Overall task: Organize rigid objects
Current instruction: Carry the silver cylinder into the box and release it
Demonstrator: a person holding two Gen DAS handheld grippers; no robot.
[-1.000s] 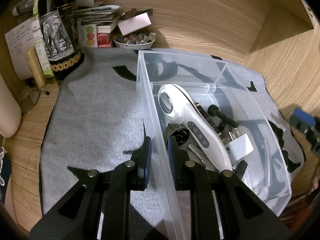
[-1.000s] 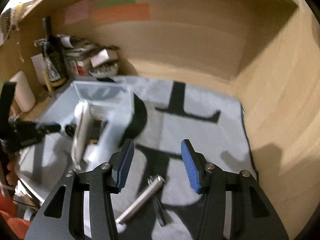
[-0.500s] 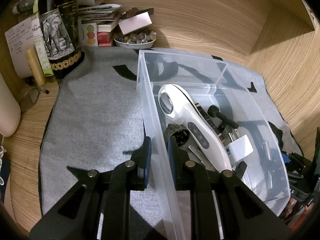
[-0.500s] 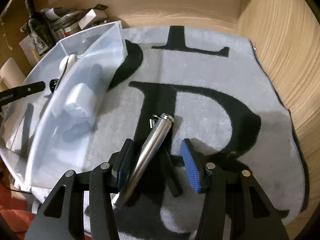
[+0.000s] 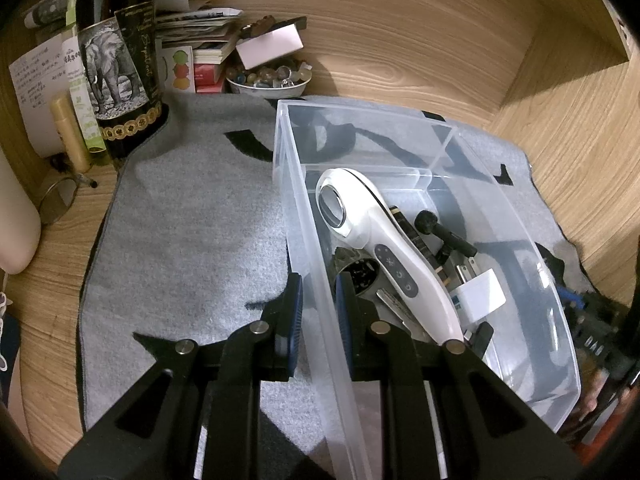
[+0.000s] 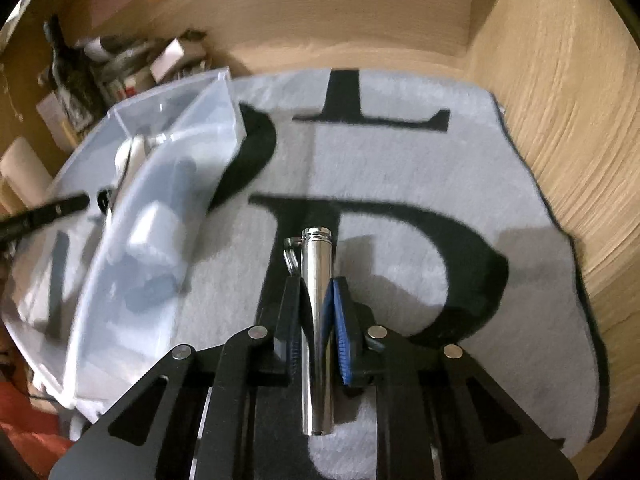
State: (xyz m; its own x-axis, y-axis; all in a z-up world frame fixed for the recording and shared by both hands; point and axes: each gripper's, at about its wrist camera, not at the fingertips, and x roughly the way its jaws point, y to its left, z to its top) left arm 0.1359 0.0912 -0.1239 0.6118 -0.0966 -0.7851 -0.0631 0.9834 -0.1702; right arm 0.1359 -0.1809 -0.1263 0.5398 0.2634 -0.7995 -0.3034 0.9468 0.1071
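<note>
- Right wrist view: the right gripper [image 6: 317, 316] has its blue pads pressed against a polished metal cylinder [image 6: 318, 320], which lies on the grey mat [image 6: 400, 168] along the line of the fingers, ringed cap end pointing away. A small ring or clip hangs at that cap end.
- Left wrist view: the left gripper [image 5: 319, 312] is clamped on the near wall of the clear plastic bin [image 5: 460, 132], one finger outside, one inside. The bin sits on the mat and already holds a white handheld device [image 5: 380, 248], a white plug adapter [image 5: 480, 294] and several dark small items.
- Risk, as a judgement: the cylinder is smooth and round, gripped along its length — it could slide out between the pads if tipped nose-down on the way to the bin.
- Risk: the dangling ring could snag the mat pile on lift.
- Risk: the bin could shift if the left hold slackens when the cylinder drops in.
- View difference: only the right wrist view shows the cylinder and the grip on it; only the left shows the bin contents sharply — the right view renders the bin blurred.
</note>
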